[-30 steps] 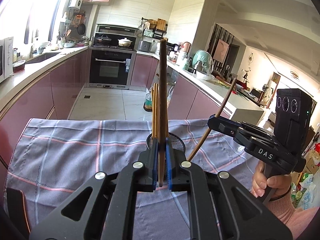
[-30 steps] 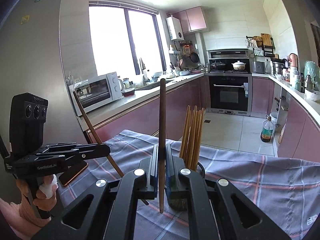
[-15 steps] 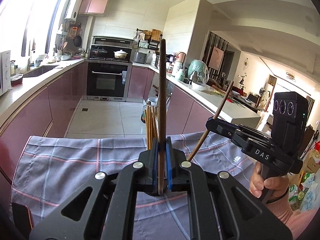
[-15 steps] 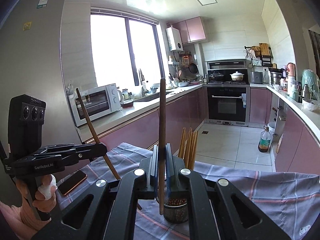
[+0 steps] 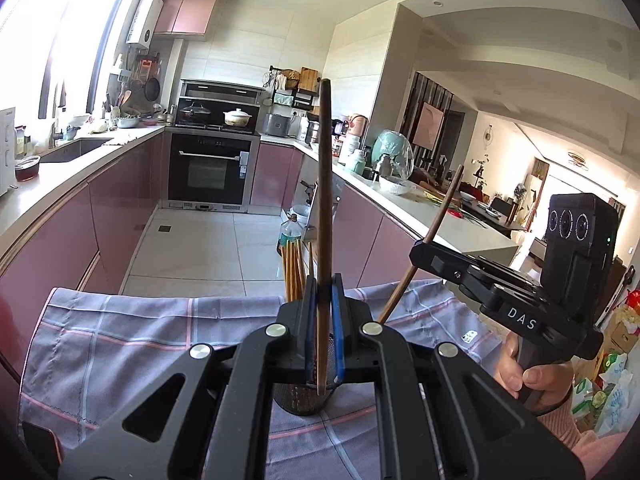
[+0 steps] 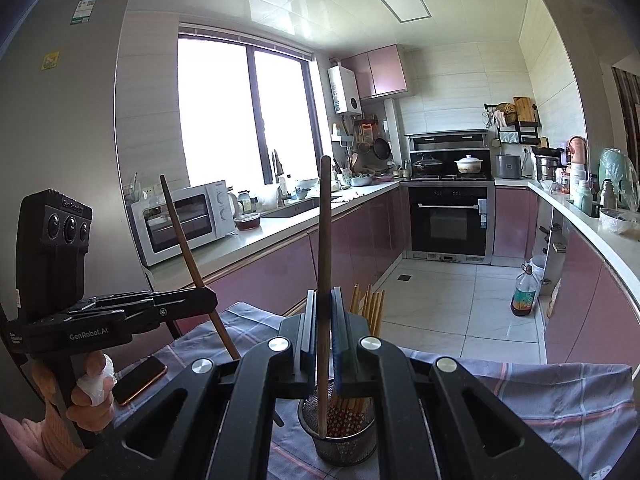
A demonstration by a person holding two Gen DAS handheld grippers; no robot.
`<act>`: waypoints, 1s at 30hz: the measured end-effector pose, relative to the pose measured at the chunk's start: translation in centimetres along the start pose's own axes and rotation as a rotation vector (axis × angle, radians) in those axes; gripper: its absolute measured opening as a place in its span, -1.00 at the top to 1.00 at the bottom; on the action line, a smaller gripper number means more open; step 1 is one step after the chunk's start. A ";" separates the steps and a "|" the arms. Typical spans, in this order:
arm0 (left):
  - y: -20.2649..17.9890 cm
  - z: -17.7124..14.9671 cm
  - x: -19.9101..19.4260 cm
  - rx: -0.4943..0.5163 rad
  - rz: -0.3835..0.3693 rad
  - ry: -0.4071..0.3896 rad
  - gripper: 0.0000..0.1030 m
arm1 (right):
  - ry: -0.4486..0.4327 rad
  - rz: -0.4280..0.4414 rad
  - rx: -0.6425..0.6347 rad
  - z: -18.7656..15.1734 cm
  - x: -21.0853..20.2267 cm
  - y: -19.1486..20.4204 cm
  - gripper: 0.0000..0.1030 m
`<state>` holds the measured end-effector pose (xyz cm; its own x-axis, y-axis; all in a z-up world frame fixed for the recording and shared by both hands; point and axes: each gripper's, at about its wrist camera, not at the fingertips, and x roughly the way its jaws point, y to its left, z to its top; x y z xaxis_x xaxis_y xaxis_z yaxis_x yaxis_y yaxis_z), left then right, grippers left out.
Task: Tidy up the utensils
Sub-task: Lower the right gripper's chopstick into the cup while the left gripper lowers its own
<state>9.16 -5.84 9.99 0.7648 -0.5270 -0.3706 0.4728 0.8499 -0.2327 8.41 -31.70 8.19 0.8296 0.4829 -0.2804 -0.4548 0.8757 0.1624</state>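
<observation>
Dark wooden chopsticks are pinched upright, one (image 5: 325, 216) in my left fingers (image 5: 321, 336), another (image 6: 323, 264) in my right fingers (image 6: 322, 344). I am judging each tip should be lined up over the mesh holder (image 6: 340, 440) and lowered straight, clear of the light chopsticks (image 6: 370, 308) already standing inside.

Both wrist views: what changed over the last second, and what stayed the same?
Both grippers rose, each lifting its dark chopstick: the mesh holder now sits lower in both views. The left gripper stays shut on its dark chopstick, the right gripper on its dark chopstick. The light chopsticks remain in the holder on the plaid cloth.
</observation>
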 end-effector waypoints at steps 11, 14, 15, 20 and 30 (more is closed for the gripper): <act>-0.2 0.0 1.3 -0.007 0.015 0.011 0.85 | 0.011 -0.020 0.018 -0.1 1.0 -0.5 0.90; -0.5 -0.1 1.6 -0.001 0.025 0.015 0.85 | 0.018 -0.018 0.026 -0.2 1.3 -0.6 0.90; -0.6 -0.1 1.7 0.000 0.026 0.017 0.85 | 0.020 -0.019 0.026 -0.3 1.4 -0.7 0.90; -1.5 0.0 2.4 0.011 0.038 0.028 0.85 | 0.032 -0.023 0.027 -0.2 1.7 -0.6 0.90; -1.4 0.3 3.7 0.015 0.040 0.061 0.85 | 0.052 -0.031 0.027 -0.2 2.2 -0.9 0.90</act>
<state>11.43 -8.99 9.27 0.7557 -0.4911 -0.4332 0.4489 0.8701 -0.2033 10.62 -31.38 7.25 0.8248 0.4557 -0.3348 -0.4197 0.8901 0.1777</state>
